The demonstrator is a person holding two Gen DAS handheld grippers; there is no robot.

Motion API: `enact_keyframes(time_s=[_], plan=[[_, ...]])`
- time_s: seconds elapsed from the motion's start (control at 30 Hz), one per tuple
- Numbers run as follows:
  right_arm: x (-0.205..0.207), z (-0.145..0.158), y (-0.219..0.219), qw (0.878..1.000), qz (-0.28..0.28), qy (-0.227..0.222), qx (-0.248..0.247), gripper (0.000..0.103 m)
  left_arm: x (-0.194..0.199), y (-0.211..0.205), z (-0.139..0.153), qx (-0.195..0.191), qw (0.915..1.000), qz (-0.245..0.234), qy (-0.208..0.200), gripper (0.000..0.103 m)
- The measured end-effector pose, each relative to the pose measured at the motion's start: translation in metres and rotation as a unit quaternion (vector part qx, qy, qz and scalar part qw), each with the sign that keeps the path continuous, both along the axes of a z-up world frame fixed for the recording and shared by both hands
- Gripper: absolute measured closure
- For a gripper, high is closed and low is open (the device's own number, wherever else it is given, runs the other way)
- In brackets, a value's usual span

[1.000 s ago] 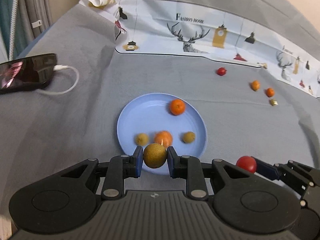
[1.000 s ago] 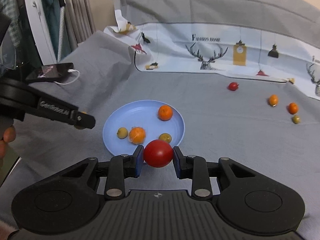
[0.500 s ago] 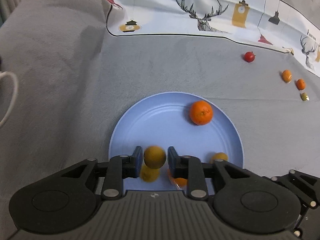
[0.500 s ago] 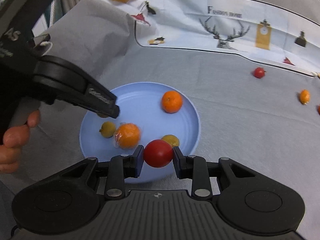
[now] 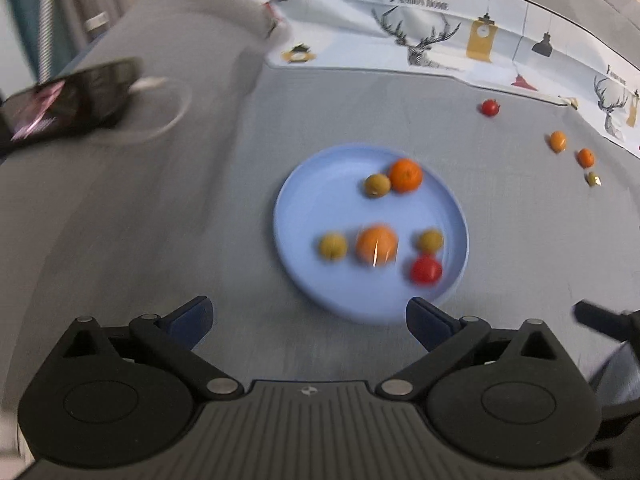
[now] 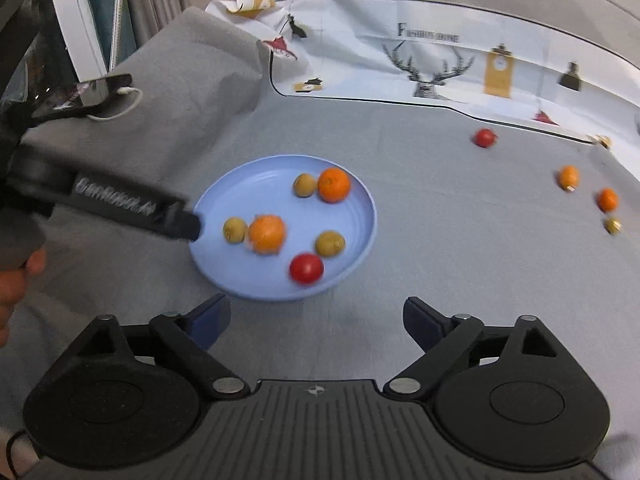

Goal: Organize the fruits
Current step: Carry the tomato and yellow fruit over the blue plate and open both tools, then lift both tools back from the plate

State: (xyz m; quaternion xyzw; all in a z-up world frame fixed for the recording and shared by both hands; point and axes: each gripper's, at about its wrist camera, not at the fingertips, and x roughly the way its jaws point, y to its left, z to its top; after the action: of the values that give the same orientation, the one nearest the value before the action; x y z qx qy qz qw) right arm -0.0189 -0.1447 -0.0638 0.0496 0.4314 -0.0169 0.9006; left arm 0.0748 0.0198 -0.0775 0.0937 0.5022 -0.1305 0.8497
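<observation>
Both wrist views look forward and down from just before the blue plate (image 5: 304, 184) (image 6: 240, 184) — the right view set slightly rightward.

- The phone (image 5: 72, 102) at the left edge is blurred, and its screen cannot be read.
- The small greenish fruit (image 6: 612, 225) is too small to name.
- The left tool (image 6: 120, 204) is cut off by the frame edge; its lettering is smeared.

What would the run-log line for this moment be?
left gripper: open, empty | right gripper: open, empty | blue plate: six fruits | cloth: four loose fruits
</observation>
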Motion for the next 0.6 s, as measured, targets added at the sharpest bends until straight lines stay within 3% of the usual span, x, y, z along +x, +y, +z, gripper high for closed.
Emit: enact_keyframes(time_s=[0.33,0.6], plan=[[-0.076,0.05,0.019,0.997,-0.008,-0.075,-0.017,0.004,-0.084,0.024,0.03,0.003,0.9992,0.008,-0.039,0.0],[-0.118,0.074,0.032,0.991,0.0,-0.125,-0.037,0.002,-0.125,0.026,0.052,-0.001,0.9964,-0.007,-0.085,0.0]])
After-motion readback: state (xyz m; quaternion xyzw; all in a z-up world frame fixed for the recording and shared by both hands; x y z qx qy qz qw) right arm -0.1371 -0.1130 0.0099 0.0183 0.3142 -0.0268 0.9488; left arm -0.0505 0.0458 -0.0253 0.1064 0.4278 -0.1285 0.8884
